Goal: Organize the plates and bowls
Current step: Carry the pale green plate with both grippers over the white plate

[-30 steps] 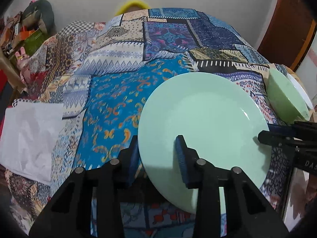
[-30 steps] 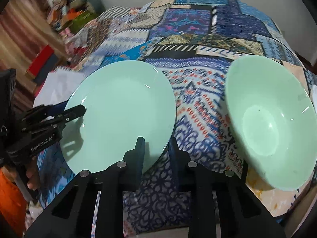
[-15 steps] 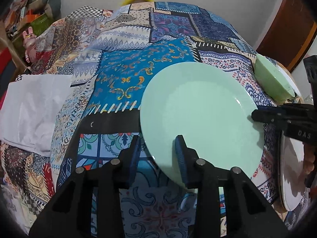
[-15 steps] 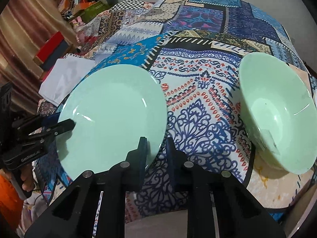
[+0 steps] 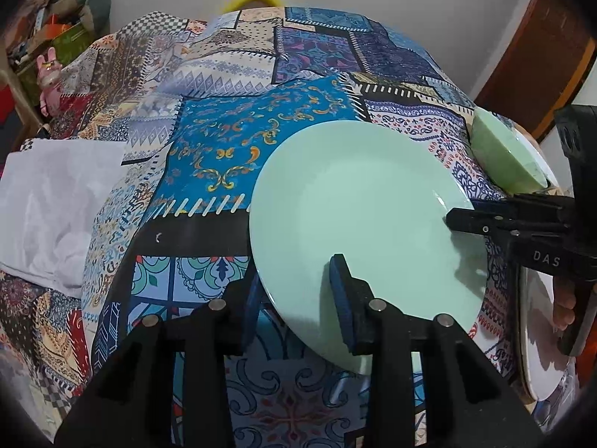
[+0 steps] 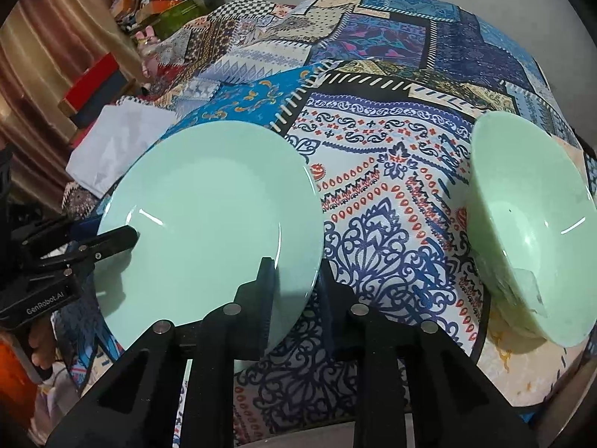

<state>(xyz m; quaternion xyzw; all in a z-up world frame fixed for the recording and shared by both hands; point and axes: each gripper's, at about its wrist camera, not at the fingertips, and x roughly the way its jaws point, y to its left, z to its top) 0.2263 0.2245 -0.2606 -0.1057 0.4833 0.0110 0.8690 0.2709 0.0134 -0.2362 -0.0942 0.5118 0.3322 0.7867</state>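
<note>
Both claws angled down, pinching plate (image 5: 358, 216)

A lived-in home: a patchwork cloth (image 5: 231, 142) covers the bench, a curtain (image 6: 48, 74) hangs nearby, and toys and boxes (image 5: 56, 30) clutter the corner.

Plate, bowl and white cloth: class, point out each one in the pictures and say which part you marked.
plate (image 6: 209, 201), right wrist view, its flat middle.
bowl (image 6: 537, 231), right wrist view, its inner wall.
white cloth (image 5: 52, 201), left wrist view, its middle.
</note>
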